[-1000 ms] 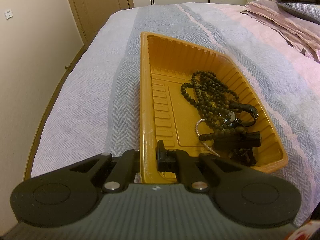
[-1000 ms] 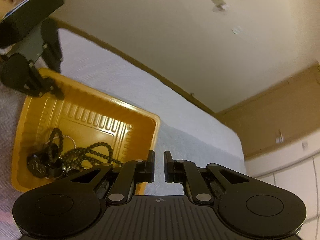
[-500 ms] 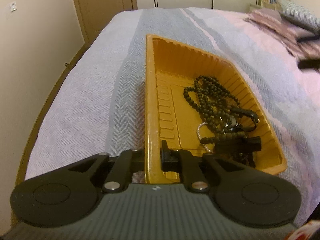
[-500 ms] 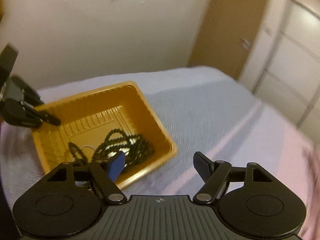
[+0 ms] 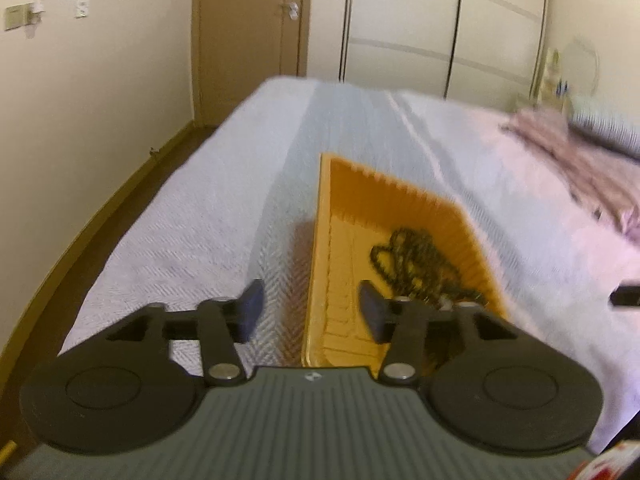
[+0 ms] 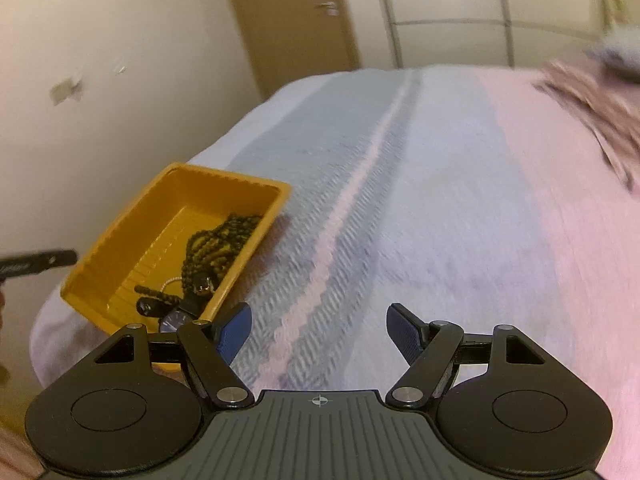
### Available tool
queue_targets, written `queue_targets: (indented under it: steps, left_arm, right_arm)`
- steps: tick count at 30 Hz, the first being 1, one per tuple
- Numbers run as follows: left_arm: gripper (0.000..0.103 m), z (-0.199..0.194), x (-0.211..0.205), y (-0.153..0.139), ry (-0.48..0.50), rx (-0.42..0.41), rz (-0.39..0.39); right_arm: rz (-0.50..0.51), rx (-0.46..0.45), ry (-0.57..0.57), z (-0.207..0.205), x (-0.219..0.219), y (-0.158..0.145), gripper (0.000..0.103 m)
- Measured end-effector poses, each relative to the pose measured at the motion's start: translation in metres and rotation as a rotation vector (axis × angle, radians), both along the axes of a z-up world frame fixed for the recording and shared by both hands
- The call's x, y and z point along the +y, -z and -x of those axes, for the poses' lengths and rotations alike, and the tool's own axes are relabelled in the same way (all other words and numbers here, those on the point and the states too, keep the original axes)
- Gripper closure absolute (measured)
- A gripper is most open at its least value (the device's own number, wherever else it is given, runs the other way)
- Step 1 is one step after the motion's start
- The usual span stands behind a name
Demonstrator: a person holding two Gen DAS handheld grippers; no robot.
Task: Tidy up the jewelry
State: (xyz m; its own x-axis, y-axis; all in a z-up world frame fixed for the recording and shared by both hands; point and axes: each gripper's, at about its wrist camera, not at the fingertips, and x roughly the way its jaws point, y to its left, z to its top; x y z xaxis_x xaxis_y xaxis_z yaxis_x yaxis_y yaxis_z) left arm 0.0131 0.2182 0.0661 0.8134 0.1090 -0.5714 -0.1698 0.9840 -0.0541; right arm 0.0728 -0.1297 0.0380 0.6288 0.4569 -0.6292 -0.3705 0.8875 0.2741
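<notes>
A yellow plastic tray [image 5: 400, 208] with ribbed walls sits on the bed [image 5: 224, 208], on a herringbone bedspread striped in grey-blue, white and pink. Inside it lies a tangle of jewelry: a dark beaded necklace [image 6: 220, 240] heaped toward the right side of the tray, a thin strand of small pale beads [image 6: 170, 282] curling out from under it, and a wristwatch [image 6: 176, 317] with a dark dial and black strap at the near end. The left gripper [image 5: 312, 312] has its fingers [image 5: 250, 312] spread wide apart and holds nothing; they straddle the tray's near left rim, one finger over the bedspread outside the tray, the other above its floor. The right gripper [image 6: 318, 330] is likewise wide open and empty, poised over bare bedspread just to the right of the tray, its left finger close to the tray's near corner. Both views are blurred by motion. Crumpled pinkish bedding [image 5: 580, 168] lies well apart toward the head of the bed. A wooden door [image 6: 296, 20] and pale wardrobe doors [image 5: 440, 24] stand beyond the foot of the bed.
</notes>
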Motion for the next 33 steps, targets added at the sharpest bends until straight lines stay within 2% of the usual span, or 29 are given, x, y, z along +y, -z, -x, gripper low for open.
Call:
queue_targets:
  steps: [1, 3, 5, 9, 11, 17, 22, 33]
  left_arm:
    - [0.033, 0.006, -0.003, -0.003, -0.002, -0.014, 0.004]
    - [0.029, 0.017, -0.014, -0.009, 0.008, -0.032, 0.005]
    - [0.017, 0.023, -0.027, -0.009, 0.019, -0.031, 0.01]
    - [0.008, 0.031, -0.056, 0.0, 0.045, 0.0, 0.01]
    - [0.001, 0.032, -0.071, 0.008, 0.054, 0.02, 0.019]
    - [0.0, 0.032, -0.111, 0.033, 0.054, 0.085, 0.005]
    - [0.0, 0.027, -0.137, 0.048, 0.045, 0.167, 0.019]
    - [0.0, 0.02, -0.167, 0.058, 0.059, 0.237, 0.01]
  right_arm:
    - [-0.018, 0.013, 0.019, 0.003, -0.004, 0.001, 0.029]
    - [-0.035, 0.033, 0.056, 0.009, -0.01, 0.002, 0.029]
    - [-0.04, 0.048, 0.083, 0.016, -0.015, 0.002, 0.029]
    - [-0.036, 0.073, 0.096, 0.032, -0.016, 0.008, 0.029]
    - [-0.012, 0.068, 0.092, 0.04, -0.016, 0.012, 0.029]
    - [0.076, 0.042, 0.101, 0.064, -0.017, 0.02, 0.029]
    - [0.068, 0.08, 0.111, 0.07, -0.02, 0.033, 0.029]
    - [0.112, 0.091, 0.141, 0.077, -0.025, 0.036, 0.029]
